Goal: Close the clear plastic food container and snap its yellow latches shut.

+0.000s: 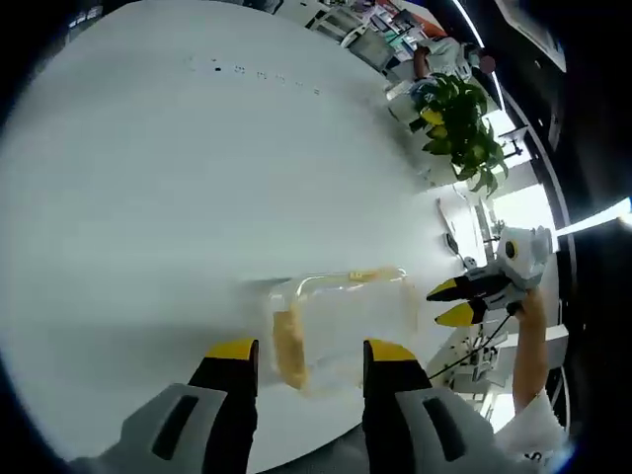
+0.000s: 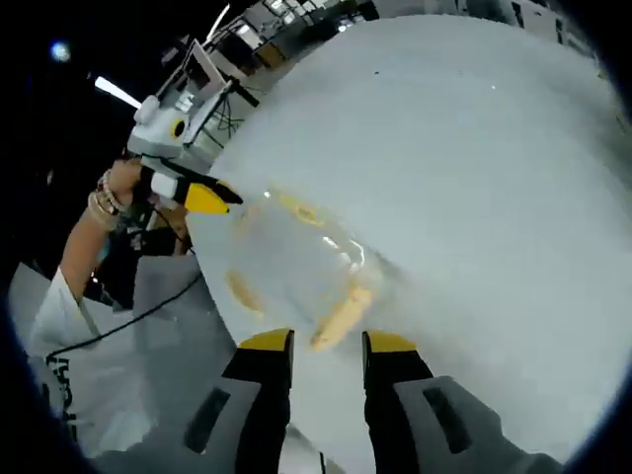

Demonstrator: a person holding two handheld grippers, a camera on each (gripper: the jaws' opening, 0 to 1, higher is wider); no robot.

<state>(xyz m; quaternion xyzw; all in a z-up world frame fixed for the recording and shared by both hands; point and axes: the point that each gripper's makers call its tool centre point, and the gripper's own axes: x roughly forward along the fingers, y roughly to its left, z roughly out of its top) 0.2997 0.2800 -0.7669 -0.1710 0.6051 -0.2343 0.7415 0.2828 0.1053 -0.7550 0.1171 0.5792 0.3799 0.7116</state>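
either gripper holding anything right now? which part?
Nothing held. Left gripper and right gripper are both open, jaws apart, short of the clear container on the white table.

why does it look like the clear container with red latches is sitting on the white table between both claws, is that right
Nearly: the latches are yellow, not red. The left gripper view shows the clear container with a yellow latch on the white table, between the left claw and the right claw.

Bench (image 1: 178, 178) wide open beyond the clear container (image 1: 346, 316), no clutter there. Container sits near the bench edge, right ahead of my left tool (image 1: 311, 353). My right tool (image 1: 464, 301) hangs just beside its far side, blocking that approach. Plant (image 1: 459, 123) well off the bench.
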